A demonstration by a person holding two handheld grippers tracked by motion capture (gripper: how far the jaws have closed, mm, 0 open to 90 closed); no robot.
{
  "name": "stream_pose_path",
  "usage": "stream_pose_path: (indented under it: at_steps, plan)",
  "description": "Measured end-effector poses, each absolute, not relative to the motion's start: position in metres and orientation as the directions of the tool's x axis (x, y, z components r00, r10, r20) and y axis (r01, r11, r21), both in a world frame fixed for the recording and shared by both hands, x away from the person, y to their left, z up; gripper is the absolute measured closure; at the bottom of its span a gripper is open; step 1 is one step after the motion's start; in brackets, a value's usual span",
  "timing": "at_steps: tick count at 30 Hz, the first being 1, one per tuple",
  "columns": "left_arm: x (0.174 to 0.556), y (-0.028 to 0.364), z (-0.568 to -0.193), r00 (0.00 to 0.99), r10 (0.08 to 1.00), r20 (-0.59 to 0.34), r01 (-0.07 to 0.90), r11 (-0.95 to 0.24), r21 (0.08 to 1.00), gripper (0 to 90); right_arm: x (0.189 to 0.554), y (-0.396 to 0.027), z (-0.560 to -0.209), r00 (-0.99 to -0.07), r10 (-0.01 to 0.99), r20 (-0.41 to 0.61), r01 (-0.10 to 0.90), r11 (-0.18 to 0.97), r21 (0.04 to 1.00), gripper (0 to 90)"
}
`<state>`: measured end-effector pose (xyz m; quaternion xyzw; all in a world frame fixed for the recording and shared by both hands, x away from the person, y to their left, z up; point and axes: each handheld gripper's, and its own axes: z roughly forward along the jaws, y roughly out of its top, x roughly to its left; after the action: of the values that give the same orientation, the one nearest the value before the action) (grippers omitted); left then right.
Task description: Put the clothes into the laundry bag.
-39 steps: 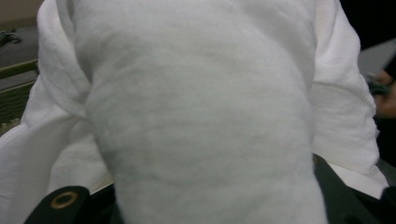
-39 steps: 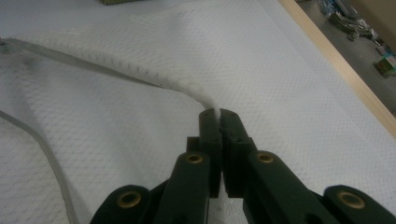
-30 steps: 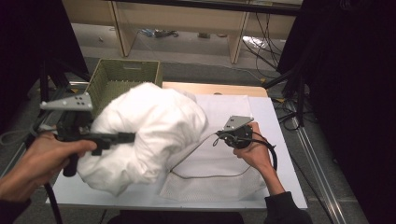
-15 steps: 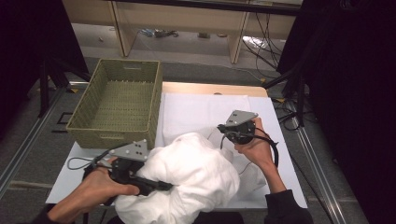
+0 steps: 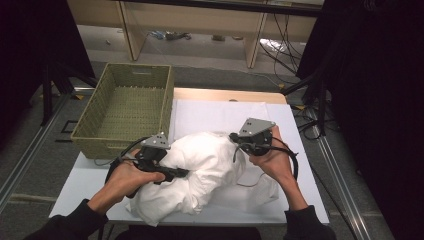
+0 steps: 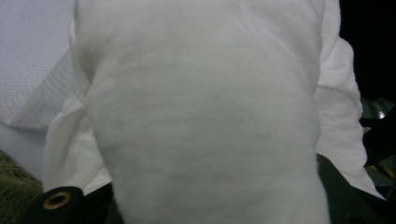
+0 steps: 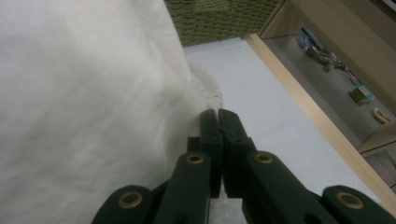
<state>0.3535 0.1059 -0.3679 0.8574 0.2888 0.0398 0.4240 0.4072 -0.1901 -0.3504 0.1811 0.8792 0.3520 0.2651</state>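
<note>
High view puts the white cloth (image 5: 200, 172) in a crumpled heap on the near half of the white table mat (image 5: 220, 112), just beside the empty woven basket (image 5: 125, 107) at the far left. My left gripper (image 5: 175, 173) is pushed into the heap from its left side, and in the left gripper view the fabric (image 6: 205, 116) drapes right over the jaws, so I cannot tell whether they are pinching anything or merely buried. My right gripper (image 7: 218, 122) has its jaws pressed together with their tips at the cloth's edge; a thin fold may be caught between them, but I cannot confirm it.

I judge the step in hand to be spreading the bundle so it can be folded or laid out. To do it well, I would find a true hem or corner with each gripper, not a mid-panel bunch, and check that only one layer is caught. Then draw the hands apart low over the mat, keeping tension even so the cloth opens flat rather than twisting. I would also keep the trailing cable (image 5: 292, 165) off the fabric.
</note>
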Motion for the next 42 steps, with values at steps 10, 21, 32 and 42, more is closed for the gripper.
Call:
stream_pose_path:
  at_steps: [10,21,32,42]
  plan:
    - [0.351,0.024,-0.403,0.920,0.330,-0.213,0.378,-0.598,0.707,63.2,0.402,-0.186,-0.344,-0.801,0.507,-0.317,0.132,0.667,0.733,90.0]
    - [0.398,0.020,-0.404,0.860,0.500,-0.105,0.422,-0.578,0.699,65.1,0.394,-0.188,-0.343,-0.817,0.499,-0.289,0.152,0.669,0.727,90.0]
    - [0.409,0.000,-0.437,0.800,0.561,-0.211,0.513,-0.459,0.726,47.3,0.386,-0.197,-0.349,-0.841,0.476,-0.255,0.162,0.673,0.722,90.0]
    - [0.374,0.049,-0.371,0.861,0.508,-0.027,0.340,-0.535,0.773,22.6,0.388,-0.197,-0.354,-0.835,0.486,-0.257,0.173,0.675,0.717,90.0]
